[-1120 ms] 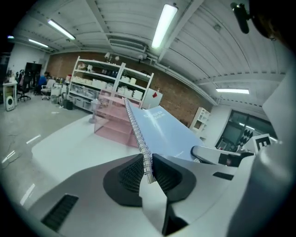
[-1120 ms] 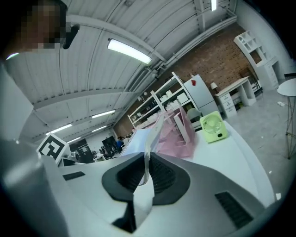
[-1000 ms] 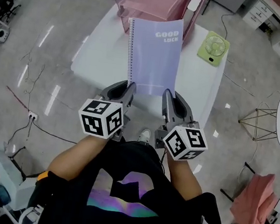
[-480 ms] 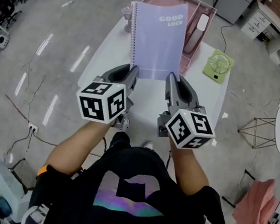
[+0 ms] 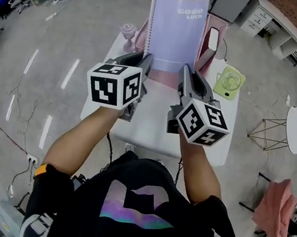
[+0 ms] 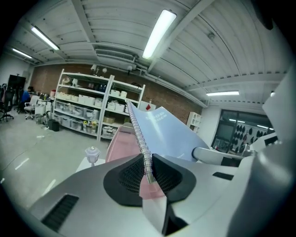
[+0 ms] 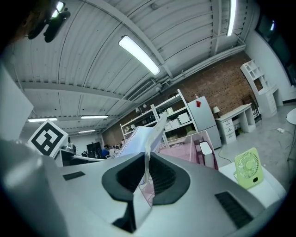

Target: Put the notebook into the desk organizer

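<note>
Two hand-held grippers carry a lilac spiral-bound notebook above a white table. The left gripper is clamped on the bottom corner at the wire spine, and the right gripper is clamped on the opposite bottom corner. In the left gripper view the dark pads press on the coil from either side. In the right gripper view they pinch the thin edge of the cover.

The notebook rises steeply from both sets of jaws, its "GOOD LUCK" cover facing the person. Just beyond and below the fingertips stands the pink desk organizer. The notebook's lower edge hangs over its near side — whether the two touch cannot be told.

A white object sits in the organizer's compartment ahead and to the right of the right gripper. A green fan lies on the table further to that gripper's right. A small pale stemmed object stands ahead and to the left of the left gripper, near the table's far corner.
</note>
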Available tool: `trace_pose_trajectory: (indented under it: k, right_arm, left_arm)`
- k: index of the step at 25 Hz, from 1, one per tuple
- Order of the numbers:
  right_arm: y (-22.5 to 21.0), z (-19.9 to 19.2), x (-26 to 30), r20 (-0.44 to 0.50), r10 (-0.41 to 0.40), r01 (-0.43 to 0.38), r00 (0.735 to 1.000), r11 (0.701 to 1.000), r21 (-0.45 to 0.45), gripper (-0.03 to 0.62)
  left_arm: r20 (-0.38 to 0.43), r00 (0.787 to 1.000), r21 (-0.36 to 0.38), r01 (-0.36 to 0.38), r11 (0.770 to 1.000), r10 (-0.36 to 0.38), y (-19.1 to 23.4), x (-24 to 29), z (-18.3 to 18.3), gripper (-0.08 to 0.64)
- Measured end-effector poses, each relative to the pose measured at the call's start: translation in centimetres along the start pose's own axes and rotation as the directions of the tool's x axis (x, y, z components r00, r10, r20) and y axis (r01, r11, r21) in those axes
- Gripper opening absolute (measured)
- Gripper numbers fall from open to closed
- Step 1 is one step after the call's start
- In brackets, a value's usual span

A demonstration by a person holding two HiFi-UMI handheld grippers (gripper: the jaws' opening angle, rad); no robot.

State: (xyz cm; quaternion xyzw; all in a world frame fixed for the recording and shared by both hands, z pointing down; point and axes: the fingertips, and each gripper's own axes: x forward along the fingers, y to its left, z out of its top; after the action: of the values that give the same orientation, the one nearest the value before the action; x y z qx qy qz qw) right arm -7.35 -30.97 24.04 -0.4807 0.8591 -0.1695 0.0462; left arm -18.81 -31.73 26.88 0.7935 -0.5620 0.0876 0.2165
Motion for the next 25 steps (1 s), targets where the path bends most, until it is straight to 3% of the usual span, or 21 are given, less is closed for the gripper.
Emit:
trace_pose_trajectory:
  k: [9, 16, 25]
  right_arm:
    - [-1.4, 1.0, 6.9, -0.011, -0.142, 0.142, 0.990, 0.989, -0.035, 0.040]
    - [-3.9, -0.1, 10.1, -0.050, -0.262, 0.259, 0.964, 0.965, -0.048, 0.041]
    - [-6.8, -2.3, 12.1, -0.133, -0.322, 0.320, 0.937, 0.947, -0.038, 0.043]
  left_arm:
    - [-0.060, 0.996, 0.030, 0.068, 0.997, -0.066, 3.8, 5.9, 3.2, 0.060]
    - [-0.127, 0.986, 0.051, 0.115, 0.992, -0.108, 4.9, 10.3, 3.2, 0.062]
    - [-0.209, 0.973, 0.084, 0.117, 0.990, -0.098, 5.1, 13.6, 1.9, 0.075]
